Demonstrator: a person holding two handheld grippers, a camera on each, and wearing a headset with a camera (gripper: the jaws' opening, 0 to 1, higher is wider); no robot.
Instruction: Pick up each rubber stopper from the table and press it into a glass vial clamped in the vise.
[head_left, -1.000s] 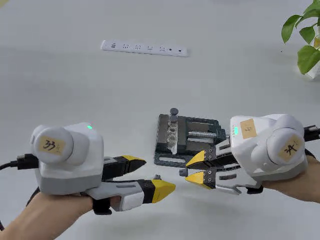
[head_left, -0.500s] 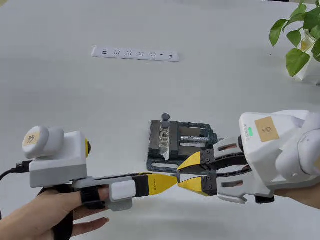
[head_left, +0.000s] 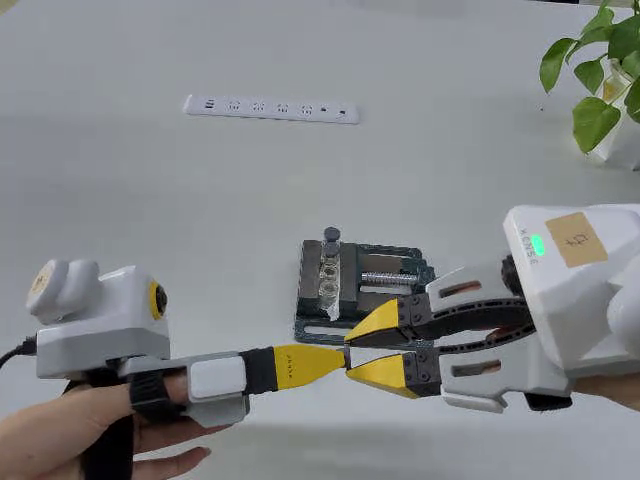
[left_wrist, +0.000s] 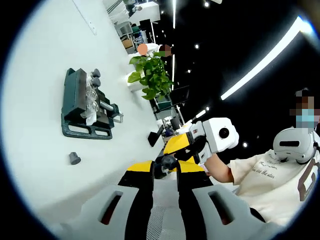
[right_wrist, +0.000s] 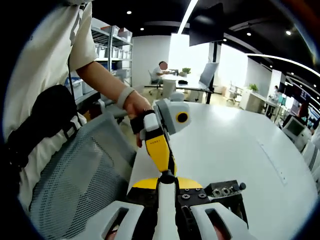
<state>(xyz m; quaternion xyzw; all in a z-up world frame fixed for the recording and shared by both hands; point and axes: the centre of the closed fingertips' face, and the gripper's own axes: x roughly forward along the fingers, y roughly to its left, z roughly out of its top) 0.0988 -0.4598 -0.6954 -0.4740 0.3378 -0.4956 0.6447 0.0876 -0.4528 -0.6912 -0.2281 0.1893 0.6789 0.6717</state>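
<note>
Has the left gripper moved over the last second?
Yes. The left gripper rolled and its body shifted left, away from the vise; its tip stayed just before it.

A plain white tabletop (head_left: 150, 220) spreads wide, with a long white power strip (head_left: 270, 108) near its far side and a green leafy potted plant (head_left: 590, 70) at the far right. Overhead, a black ceiling (right_wrist: 150, 15) carries long bright light strips (right_wrist: 189, 12) and small round spotlights. Below it stand a grey mesh office chair (right_wrist: 85, 170) and shelves of boxes (right_wrist: 107, 42)
</note>
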